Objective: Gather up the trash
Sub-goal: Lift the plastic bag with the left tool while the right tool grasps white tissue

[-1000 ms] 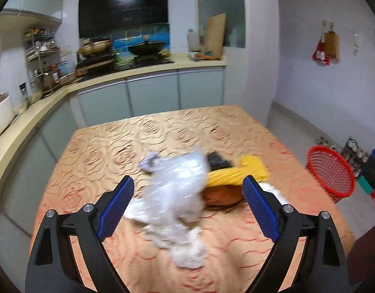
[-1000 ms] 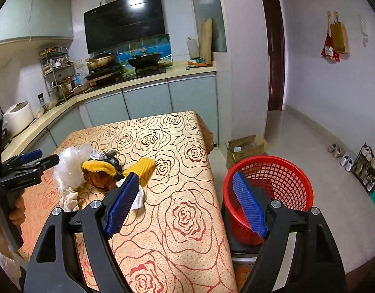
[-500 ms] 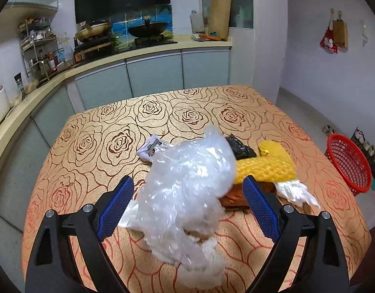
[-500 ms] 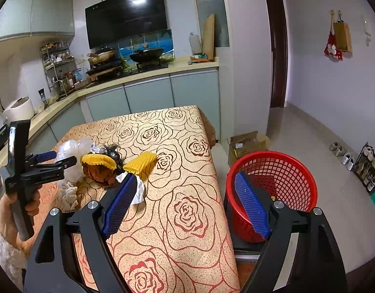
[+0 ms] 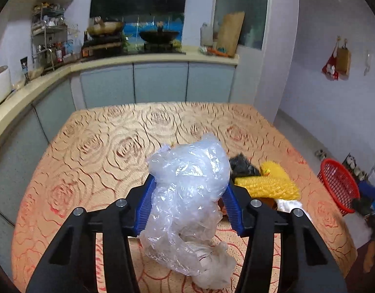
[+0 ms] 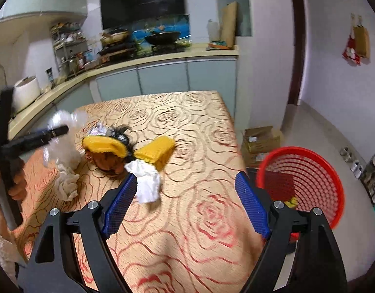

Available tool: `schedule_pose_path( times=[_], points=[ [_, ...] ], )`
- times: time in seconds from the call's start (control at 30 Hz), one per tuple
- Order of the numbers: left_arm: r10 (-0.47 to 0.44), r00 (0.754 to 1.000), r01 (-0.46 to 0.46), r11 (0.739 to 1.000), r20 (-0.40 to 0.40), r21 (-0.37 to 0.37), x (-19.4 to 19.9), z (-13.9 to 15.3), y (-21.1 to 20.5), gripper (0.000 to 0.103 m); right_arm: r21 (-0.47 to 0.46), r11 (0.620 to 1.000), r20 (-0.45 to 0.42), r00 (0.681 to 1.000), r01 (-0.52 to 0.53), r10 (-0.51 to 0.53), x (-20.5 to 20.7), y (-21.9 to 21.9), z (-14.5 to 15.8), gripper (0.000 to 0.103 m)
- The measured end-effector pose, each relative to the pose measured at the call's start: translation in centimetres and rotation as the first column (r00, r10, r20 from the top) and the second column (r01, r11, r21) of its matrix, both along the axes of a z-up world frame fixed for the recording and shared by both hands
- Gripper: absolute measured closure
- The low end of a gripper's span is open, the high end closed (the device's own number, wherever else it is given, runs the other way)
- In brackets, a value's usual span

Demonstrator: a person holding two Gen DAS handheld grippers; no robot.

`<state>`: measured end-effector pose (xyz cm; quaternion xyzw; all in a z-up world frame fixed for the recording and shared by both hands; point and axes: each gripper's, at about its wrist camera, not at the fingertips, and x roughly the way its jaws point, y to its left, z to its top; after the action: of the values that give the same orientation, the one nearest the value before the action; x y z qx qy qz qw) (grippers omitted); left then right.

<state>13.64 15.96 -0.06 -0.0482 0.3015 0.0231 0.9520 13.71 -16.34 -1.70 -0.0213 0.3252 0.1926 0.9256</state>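
Note:
A crumpled clear plastic bag (image 5: 187,195) lies on the rose-patterned table (image 5: 102,151). My left gripper (image 5: 190,182) is closing, and its blue pads press the bag from both sides. Behind the bag lie a black wrapper (image 5: 242,164) and yellow foam netting (image 5: 268,183). In the right wrist view my right gripper (image 6: 186,177) hangs open over the table (image 6: 187,232), nothing between its fingers. A white tissue wad (image 6: 147,183) sits just inside its left finger, with the yellow netting (image 6: 158,150) and a brown scrap (image 6: 106,162) beyond. The red basket (image 6: 304,178) stands on the floor at the right.
A second white tissue (image 6: 66,183) lies beside the bag. A hand (image 6: 14,188) holds the left gripper at the table's left edge. A cardboard box (image 6: 260,139) sits on the floor past the table's right edge. Kitchen counters run behind the table.
My left gripper moved forward over the plastic bag and its jaws narrowed onto it. My right gripper dropped and swung left over the table, so the basket now sits at its right.

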Motion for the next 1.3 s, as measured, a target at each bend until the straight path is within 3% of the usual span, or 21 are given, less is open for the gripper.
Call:
schedule_pose_path(
  times=[0.27, 0.47, 0.7, 0.77, 0.97, 1.3],
  points=[
    [0.037, 0.995, -0.037, 0.999, 0.094, -0.001, -2.6, 3.3, 1.2, 0.053, -0.101, 0.99, -0.047, 0.994, -0.098, 0.094, 3.0, 5.6, -2.8, 0.023],
    [0.044, 0.992, -0.049, 0.998, 0.122, 0.037, -3.4, 4.1, 1.1, 0.053, -0.118, 0.988, -0.099, 0.991, -0.103, 0.091, 5.0, 7.7, -4.4, 0.024],
    [0.049, 0.989, -0.053, 0.998, 0.138, 0.026, -4.0, 4.5, 1.3, 0.053, -0.127, 0.985, -0.166, 0.982, -0.113, 0.091, 6.2, 8.7, -6.1, 0.043],
    [0.052, 0.989, -0.056, 0.998, 0.14, 0.026, -4.0, 4.6, 1.4, 0.053, -0.124, 0.985, -0.187, 0.978, -0.121, 0.097, 6.4, 8.8, -6.5, 0.053],
    [0.061, 0.987, -0.064, 0.998, 0.146, 0.018, -4.3, 4.7, 1.4, 0.053, -0.097, 0.988, -0.198, 0.975, -0.123, 0.101, 6.2, 8.6, -6.5, 0.071],
    [0.06, 0.984, -0.066, 0.997, 0.171, 0.034, -4.9, 5.2, 0.3, 0.053, -0.03, 0.996, -0.085, 0.993, -0.078, 0.076, 2.5, 5.6, -2.2, 0.076]
  ],
)
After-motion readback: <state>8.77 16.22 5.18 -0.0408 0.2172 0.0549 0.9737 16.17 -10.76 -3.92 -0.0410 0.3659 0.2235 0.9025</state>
